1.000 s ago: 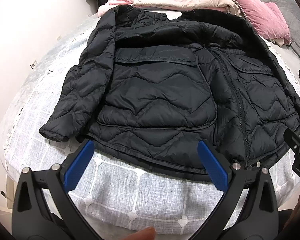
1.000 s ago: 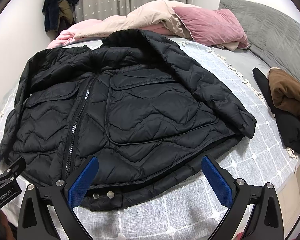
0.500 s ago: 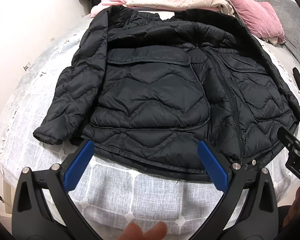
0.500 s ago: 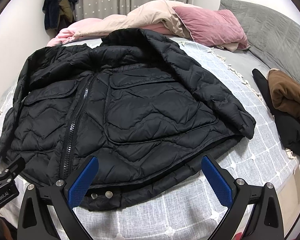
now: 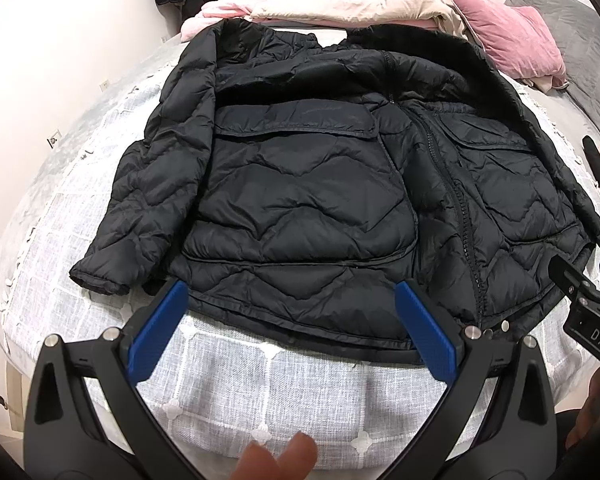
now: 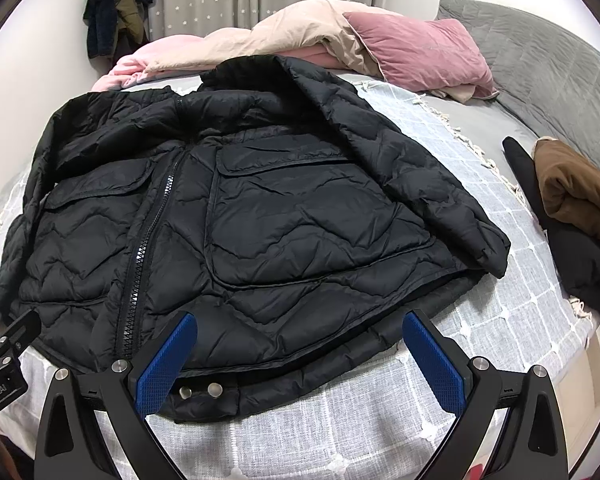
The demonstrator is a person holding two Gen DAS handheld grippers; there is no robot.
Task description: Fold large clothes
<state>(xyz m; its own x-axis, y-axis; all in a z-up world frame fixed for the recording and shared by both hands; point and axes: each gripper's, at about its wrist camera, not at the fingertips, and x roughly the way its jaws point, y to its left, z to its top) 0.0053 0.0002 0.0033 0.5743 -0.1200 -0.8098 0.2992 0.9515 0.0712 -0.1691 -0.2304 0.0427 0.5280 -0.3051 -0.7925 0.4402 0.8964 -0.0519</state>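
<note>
Though quilted (chevrons), jacket [image 5: 308,200] lies flat.

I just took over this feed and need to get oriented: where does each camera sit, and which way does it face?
Left wrist: on the open left gripper, near the jacket hem, facing the pillow end of the bed; fingertips show below.
Right wrist: on the open right gripper, same heading, over the hem's snaps.
Shared: jacket, pink pillow; each sees the other gripper.

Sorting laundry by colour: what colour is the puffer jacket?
Black, with wavy quilting; the puffer jacket shows best in the right wrist view.
</note>
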